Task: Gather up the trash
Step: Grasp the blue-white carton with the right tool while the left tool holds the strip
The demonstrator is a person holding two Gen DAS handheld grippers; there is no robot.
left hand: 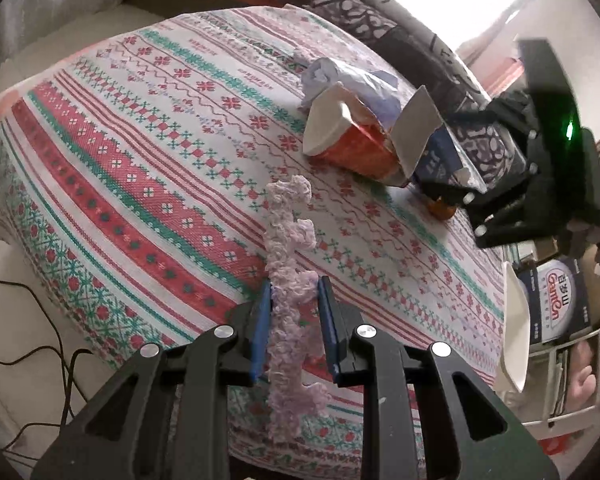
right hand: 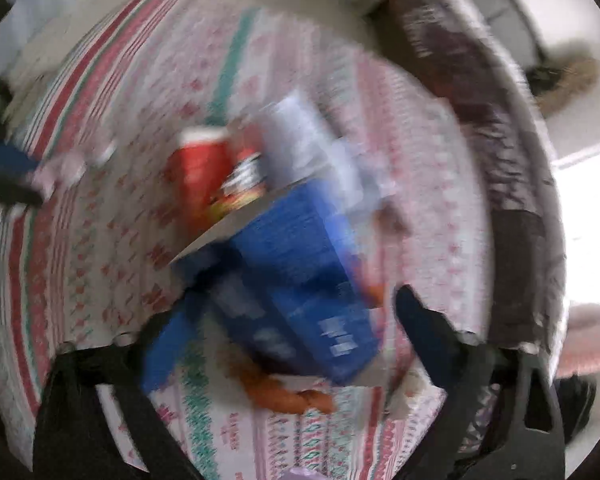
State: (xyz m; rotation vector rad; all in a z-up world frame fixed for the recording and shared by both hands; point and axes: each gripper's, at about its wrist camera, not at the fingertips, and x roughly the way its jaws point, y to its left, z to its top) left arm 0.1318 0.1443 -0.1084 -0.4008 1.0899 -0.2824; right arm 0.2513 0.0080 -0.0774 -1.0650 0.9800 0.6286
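The left wrist camera sits just behind the left claw (left hand: 294,320), looking forward and down across the patterned tabletop (left hand: 140,160) from fairly close. The right wrist camera, badly blurred, looks steeply down past the right claw (right hand: 284,344), very near. Both views share the red carton (left hand: 352,152) (right hand: 200,172) and blue box (left hand: 438,160) (right hand: 300,272) ahead of each claw.

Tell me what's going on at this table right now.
A person with a gripper in each hand is clearing trash off a patterned tablecloth. The left gripper has a twisted strip of purple tissue between its blue pads. The right gripper is open around a blue box in a pile with a red carton and crumpled paper. Its view is badly blurred.
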